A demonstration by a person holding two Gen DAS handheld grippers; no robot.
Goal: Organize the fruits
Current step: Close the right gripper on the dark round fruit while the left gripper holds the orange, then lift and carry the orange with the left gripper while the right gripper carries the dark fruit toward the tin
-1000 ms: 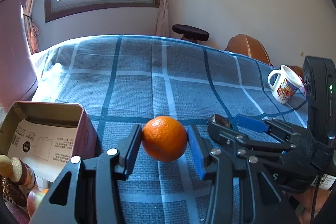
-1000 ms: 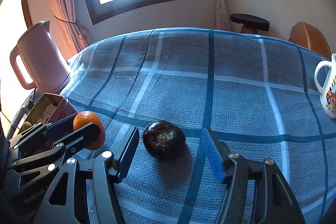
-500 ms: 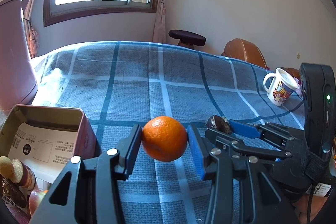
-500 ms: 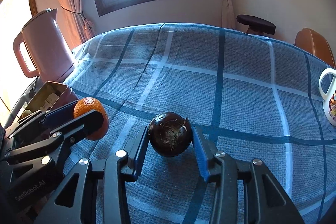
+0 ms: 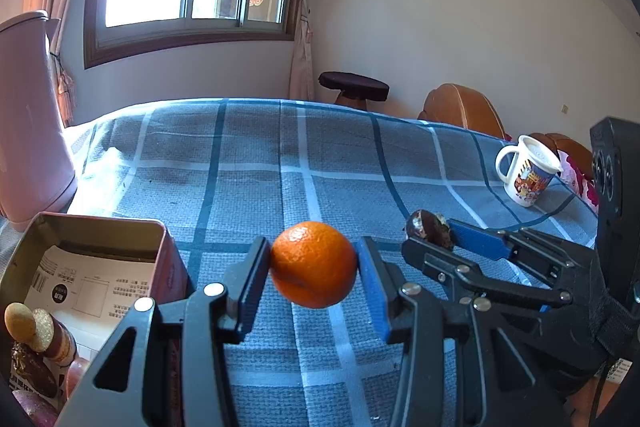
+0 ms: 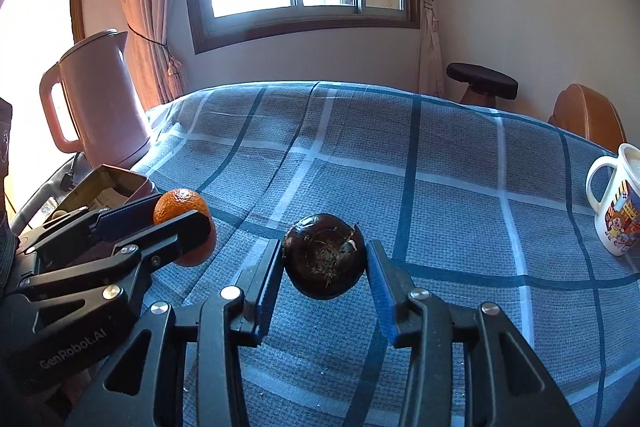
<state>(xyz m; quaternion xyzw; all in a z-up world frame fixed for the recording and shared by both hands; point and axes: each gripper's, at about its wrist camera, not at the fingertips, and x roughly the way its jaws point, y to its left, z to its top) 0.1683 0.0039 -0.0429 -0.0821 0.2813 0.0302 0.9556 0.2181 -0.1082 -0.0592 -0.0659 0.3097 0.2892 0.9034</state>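
My left gripper [image 5: 312,267] is shut on an orange tangerine [image 5: 313,263] and holds it above the blue checked tablecloth [image 5: 280,163]. My right gripper [image 6: 325,263] is shut on a dark brown round fruit [image 6: 325,261], lifted off the cloth. In the left wrist view the right gripper [image 5: 432,233] stands to the right with the dark fruit [image 5: 428,228] at its tip. In the right wrist view the left gripper [image 6: 176,217] stands to the left with the tangerine [image 6: 180,205].
An open pink tin box [image 5: 92,255] with a printed card inside sits at the left, with snacks and fruit [image 5: 32,343] below it. A pink kettle [image 6: 96,103] stands behind. A cartoon mug [image 6: 616,203] is at the right. A stool [image 5: 354,91] and a brown chair [image 5: 460,107] stand beyond the table.
My right gripper has closed on the dark fruit and lifted it off the cloth. My left gripper has risen with the tangerine still in it.
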